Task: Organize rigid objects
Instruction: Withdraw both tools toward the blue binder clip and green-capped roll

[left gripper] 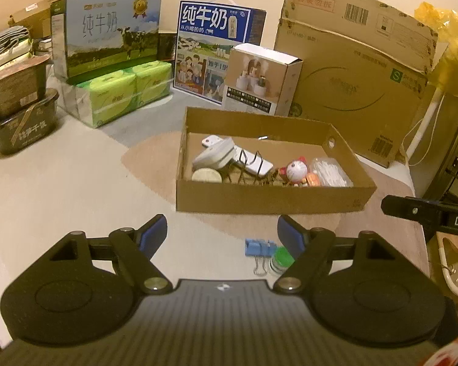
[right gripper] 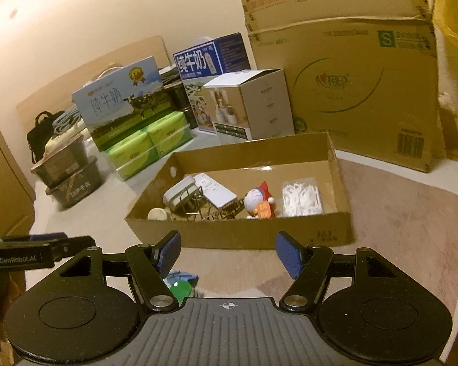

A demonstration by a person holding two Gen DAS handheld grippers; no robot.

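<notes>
A shallow cardboard tray (left gripper: 259, 196) (right gripper: 229, 233) stands on the table and holds a white remote (left gripper: 253, 163), a white plug (left gripper: 212, 155), a wire rack (left gripper: 247, 164), a cat figurine (left gripper: 296, 169) (right gripper: 258, 199) and a bag of white swabs (left gripper: 329, 172) (right gripper: 300, 199). In front of it lie a blue binder clip (left gripper: 258, 248) and a small green-capped jar (left gripper: 281, 259) (right gripper: 180, 289). My left gripper (left gripper: 223, 238) is open and empty, hovering just left of the clip and jar. My right gripper (right gripper: 227, 256) is open and empty above the tray's near side.
Milk cartons (left gripper: 107, 33), green tissue packs (left gripper: 116, 94), a humidifier box (left gripper: 259, 79) and a large cardboard box (left gripper: 351, 82) line the back. Dark food tubs (left gripper: 18, 103) stack at the left. The right gripper's body (left gripper: 427, 213) shows at the right edge.
</notes>
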